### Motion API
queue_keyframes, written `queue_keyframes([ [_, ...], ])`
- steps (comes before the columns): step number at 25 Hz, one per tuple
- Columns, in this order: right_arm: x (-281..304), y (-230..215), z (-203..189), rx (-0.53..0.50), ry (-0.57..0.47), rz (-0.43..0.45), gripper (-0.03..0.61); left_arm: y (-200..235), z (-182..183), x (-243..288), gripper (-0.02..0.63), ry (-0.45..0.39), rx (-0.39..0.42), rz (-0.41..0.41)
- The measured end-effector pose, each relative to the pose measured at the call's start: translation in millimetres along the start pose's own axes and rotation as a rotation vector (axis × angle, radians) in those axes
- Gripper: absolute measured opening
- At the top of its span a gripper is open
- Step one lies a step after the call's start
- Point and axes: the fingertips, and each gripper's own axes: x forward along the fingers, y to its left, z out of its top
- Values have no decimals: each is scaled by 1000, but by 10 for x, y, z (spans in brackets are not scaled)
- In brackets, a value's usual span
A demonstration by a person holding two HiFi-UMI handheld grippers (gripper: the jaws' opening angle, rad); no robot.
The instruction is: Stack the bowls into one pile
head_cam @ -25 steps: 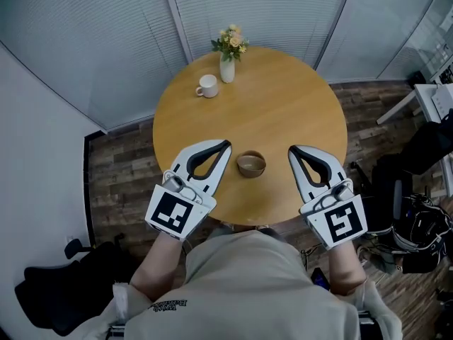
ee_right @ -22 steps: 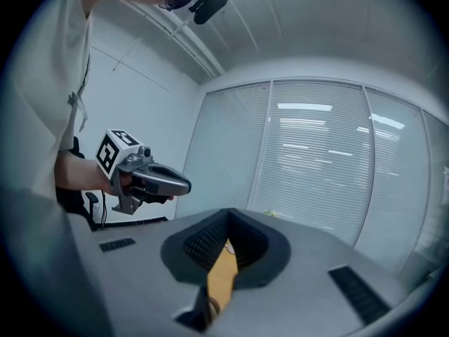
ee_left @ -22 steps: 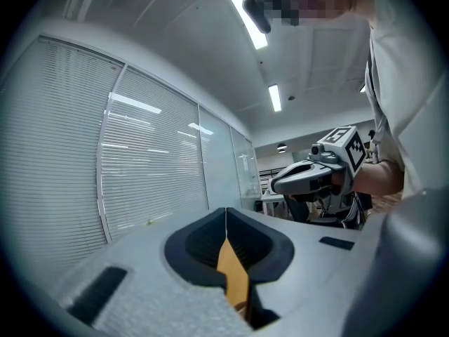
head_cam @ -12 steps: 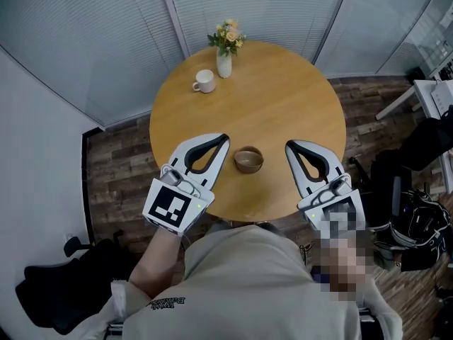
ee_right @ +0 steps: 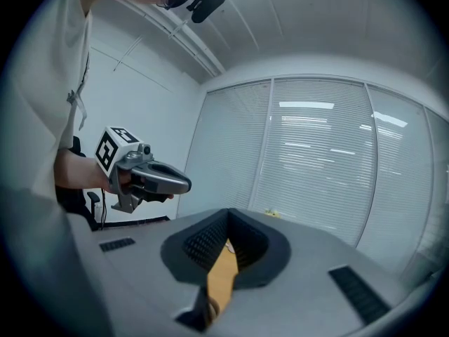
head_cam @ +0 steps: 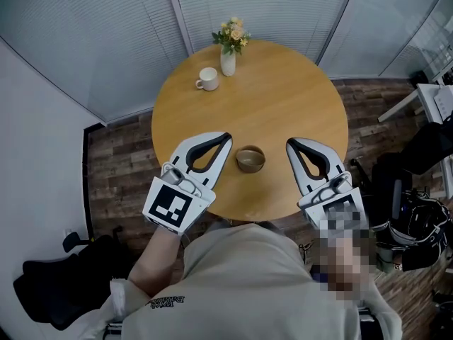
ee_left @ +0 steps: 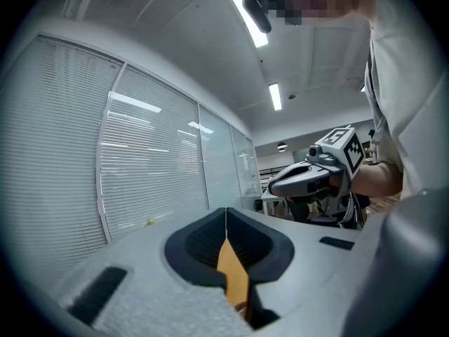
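At lower left of the head view, the left gripper (head_cam: 226,139) is hovering over the near edge of the table (head_cam: 283,98), its jaws pressed together at the tips and gripping nothing; its own view is showing only tabletop through the loop behind them. Toward the upper middle, a mug (head_cam: 207,79) and a vase (head_cam: 228,62) are sitting at the far edge, probably parked clear of the work. Just below the frame's centre, the bowl (head_cam: 250,159) is resting upright on the table between the two tools, touching neither; whether others are nested inside it I cannot tell. At lower right, the right gripper (head_cam: 290,145) is mirroring the left, closed and empty. With no other bowl showing, both seem to be idling beside a finished pile.
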Motion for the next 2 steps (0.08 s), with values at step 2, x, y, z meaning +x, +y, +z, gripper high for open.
queue_keyframes([
  [2,18,-12,13,2,-2,1,28,20,-5,5,21,-1,9,-3],
])
